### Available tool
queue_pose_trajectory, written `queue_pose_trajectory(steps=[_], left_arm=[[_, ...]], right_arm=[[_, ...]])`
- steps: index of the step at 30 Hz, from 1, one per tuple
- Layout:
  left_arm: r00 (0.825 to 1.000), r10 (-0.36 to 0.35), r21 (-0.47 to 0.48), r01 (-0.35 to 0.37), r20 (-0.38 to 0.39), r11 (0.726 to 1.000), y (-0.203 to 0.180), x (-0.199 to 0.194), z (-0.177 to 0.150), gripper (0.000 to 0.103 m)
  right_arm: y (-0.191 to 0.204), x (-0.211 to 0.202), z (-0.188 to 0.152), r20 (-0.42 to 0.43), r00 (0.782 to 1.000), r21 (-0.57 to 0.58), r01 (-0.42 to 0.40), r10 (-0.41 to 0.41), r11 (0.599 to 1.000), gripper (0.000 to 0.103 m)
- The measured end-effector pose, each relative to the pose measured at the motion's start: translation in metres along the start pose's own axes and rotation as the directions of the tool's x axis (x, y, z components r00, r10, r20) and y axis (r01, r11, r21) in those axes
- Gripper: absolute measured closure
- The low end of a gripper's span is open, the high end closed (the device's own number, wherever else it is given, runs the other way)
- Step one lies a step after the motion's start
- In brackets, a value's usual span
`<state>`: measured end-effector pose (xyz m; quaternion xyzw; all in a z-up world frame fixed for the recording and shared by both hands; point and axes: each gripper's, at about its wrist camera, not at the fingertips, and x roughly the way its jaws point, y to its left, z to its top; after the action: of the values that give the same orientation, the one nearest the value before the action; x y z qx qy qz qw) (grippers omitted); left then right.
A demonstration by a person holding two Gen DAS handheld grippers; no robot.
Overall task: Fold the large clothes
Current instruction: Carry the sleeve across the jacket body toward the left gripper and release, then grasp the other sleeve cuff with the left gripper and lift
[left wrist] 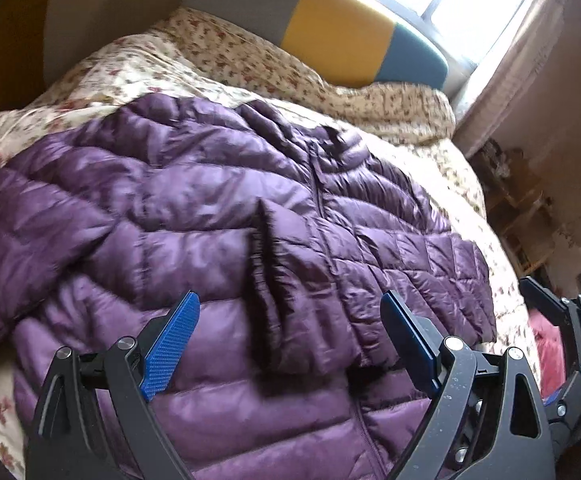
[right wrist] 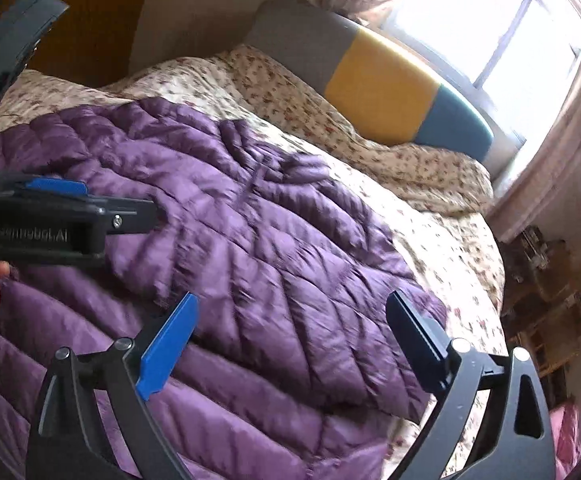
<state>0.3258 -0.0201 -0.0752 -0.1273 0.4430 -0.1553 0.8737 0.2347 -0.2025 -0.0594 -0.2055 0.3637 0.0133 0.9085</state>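
**Purple down jacket lies spread on the bed, both grippers above it with nothing held**

On the left side, a sleeve (left wrist: 30,232) of the purple puffer jacket (left wrist: 218,208) lies folded in over the body. The jacket is spread front-up on the floral quilt (left wrist: 138,64) of the bed, with the zipper (left wrist: 318,192) running down its middle and the collar pointing toward the coloured headboard (left wrist: 342,36).

The left gripper (left wrist: 290,340) hangs over the lower part of the jacket, its blue fingers spread wide and gripping nothing. Further right, the right gripper (right wrist: 290,340) hangs over the hem area near the bed edge, also spread wide and empty.

I judge the jacket to be light, soft and puffy, and the shiny shell looks slippery, so a thin pinch may slide off. A better hold is probably at a firm edge: the hem, the cuff or the shoulder seam, taking the two layers together. After folding, the filling will likely spring back, so pressing down may be needed.
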Motion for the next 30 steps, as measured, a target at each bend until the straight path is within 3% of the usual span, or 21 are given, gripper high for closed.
queue_pose_trajectory(steps=[4,6,9,11,21,30], left_arm=[[0.998,0.041,0.03,-0.039,-0.05,0.999,-0.008,0.022,-0.001,0.014],[0.996,0.028,0.025,-0.026,-0.084,0.999,-0.008,0.033,-0.003,0.05],[0.996,0.018,0.034,-0.015,-0.084,0.999,-0.007,0.037,-0.005,0.081],[0.998,0.01,0.035,-0.007,-0.065,0.999,-0.003,0.032,-0.005,0.09],[0.997,0.077,0.006,-0.077,0.024,0.997,0.039,-0.002,-0.004,0.092],[0.99,0.136,-0.022,-0.135,0.035,0.991,0.068,-0.009,-0.01,0.092]], right_arm=[[-0.036,0.011,-0.016,-0.051,0.997,0.098,0.055,-0.05,0.994,0.009],[-0.052,0.019,-0.022,-0.081,0.993,0.136,0.093,-0.083,0.986,0.009],[-0.075,0.03,-0.031,-0.119,0.987,0.199,0.132,-0.11,0.971,0.009],[-0.085,0.038,-0.035,-0.14,0.983,0.23,0.146,-0.116,0.962,0.009],[-0.079,0.073,-0.024,-0.146,0.989,0.309,0.065,-0.02,0.949,0.009],[-0.052,0.116,-0.016,-0.158,0.981,0.329,-0.054,0.111,0.943,0.008]])
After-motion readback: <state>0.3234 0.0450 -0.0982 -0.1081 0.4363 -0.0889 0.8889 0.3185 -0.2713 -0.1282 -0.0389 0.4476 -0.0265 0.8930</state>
